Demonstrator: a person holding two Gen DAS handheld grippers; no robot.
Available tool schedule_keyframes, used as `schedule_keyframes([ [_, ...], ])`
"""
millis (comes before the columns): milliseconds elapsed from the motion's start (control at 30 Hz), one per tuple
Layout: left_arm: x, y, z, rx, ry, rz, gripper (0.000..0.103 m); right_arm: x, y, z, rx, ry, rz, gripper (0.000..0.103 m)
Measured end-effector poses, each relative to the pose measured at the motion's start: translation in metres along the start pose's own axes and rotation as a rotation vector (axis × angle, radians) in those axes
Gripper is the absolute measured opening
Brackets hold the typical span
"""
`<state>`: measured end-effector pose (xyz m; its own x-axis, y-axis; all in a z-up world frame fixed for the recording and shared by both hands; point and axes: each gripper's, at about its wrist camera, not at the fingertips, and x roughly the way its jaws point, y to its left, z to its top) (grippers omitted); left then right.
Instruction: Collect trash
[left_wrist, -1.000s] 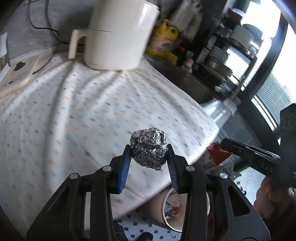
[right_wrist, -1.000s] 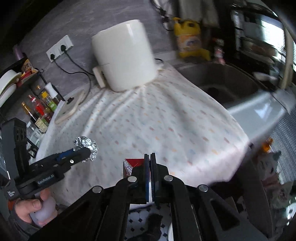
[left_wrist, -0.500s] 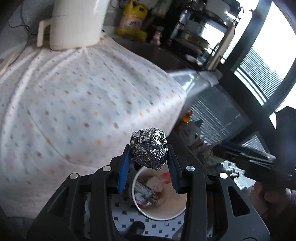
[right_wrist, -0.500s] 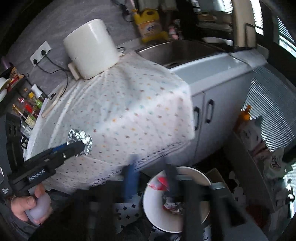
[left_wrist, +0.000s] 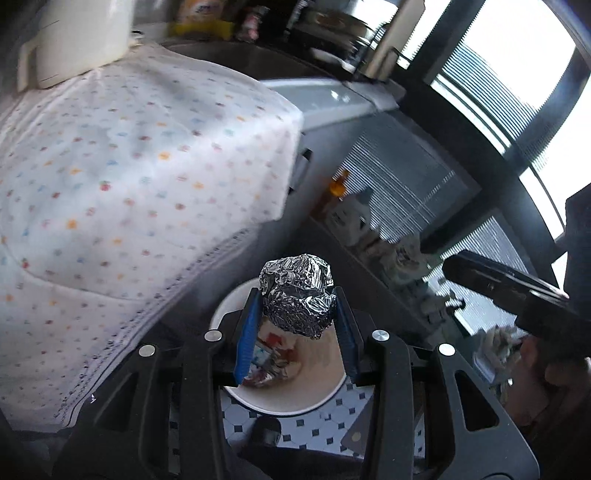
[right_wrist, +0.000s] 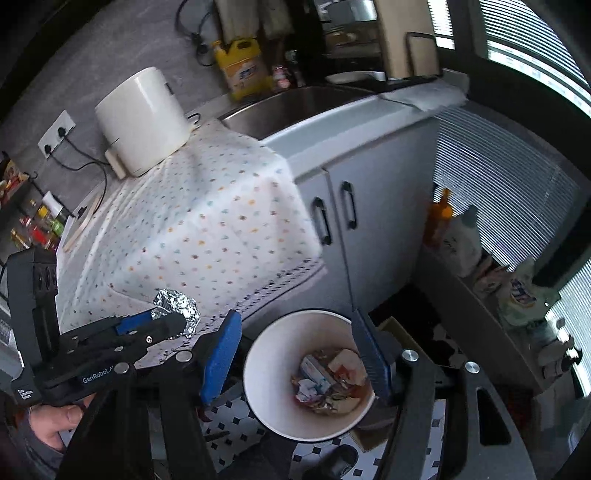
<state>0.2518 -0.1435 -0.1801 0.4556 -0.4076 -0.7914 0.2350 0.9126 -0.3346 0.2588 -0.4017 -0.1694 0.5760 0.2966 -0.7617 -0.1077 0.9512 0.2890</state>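
Foil ball (left_wrist: 297, 295): likely light, crushable; left gripper (left_wrist: 295, 325) pinches its sides over bin (right_wrist: 258, 354). Right gripper (right_wrist: 295, 354) gapes, empty.

Crumpled foil ball (left_wrist: 298, 293) above bin (left_wrist: 291, 400)

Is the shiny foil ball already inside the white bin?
No, the foil ball is clamped between the left gripper jaws, above the white bin, not among its trash.
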Motion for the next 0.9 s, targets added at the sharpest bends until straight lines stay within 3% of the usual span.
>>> schedule_keyframes([
  [33, 0.003, -0.005, -0.001, 0.007, 0.008, -0.018, 0.040, -0.002, -0.005, -0.002, 0.010, -0.003, -0.004, 0.061],
  [133, 0.007, -0.017, -0.002, 0.021, 0.013, -0.048, 0.079, -0.010, -0.019, -0.007, 0.038, -0.014, -0.019, 0.062],
  [233, 0.004, -0.024, -0.001, 0.026, 0.007, -0.071, 0.082, -0.017, -0.029, -0.012, 0.065, -0.027, -0.024, 0.062],
  [467, -0.015, -0.026, 0.008, 0.047, -0.022, -0.016, 0.094, -0.029, -0.035, -0.014, 0.088, -0.059, 0.001, 0.063],
  [633, -0.041, -0.022, 0.012, 0.034, -0.061, 0.039, 0.097, -0.037, -0.027, -0.009, 0.079, -0.067, 0.012, 0.075],
  [800, -0.077, -0.017, 0.014, 0.000, -0.127, 0.082, 0.097, -0.053, -0.009, -0.004, 0.035, -0.077, 0.027, 0.092],
  [900, -0.097, -0.014, 0.015, -0.011, -0.171, 0.094, 0.097, -0.063, 0.000, -0.002, 0.024, -0.084, 0.029, 0.095],
])
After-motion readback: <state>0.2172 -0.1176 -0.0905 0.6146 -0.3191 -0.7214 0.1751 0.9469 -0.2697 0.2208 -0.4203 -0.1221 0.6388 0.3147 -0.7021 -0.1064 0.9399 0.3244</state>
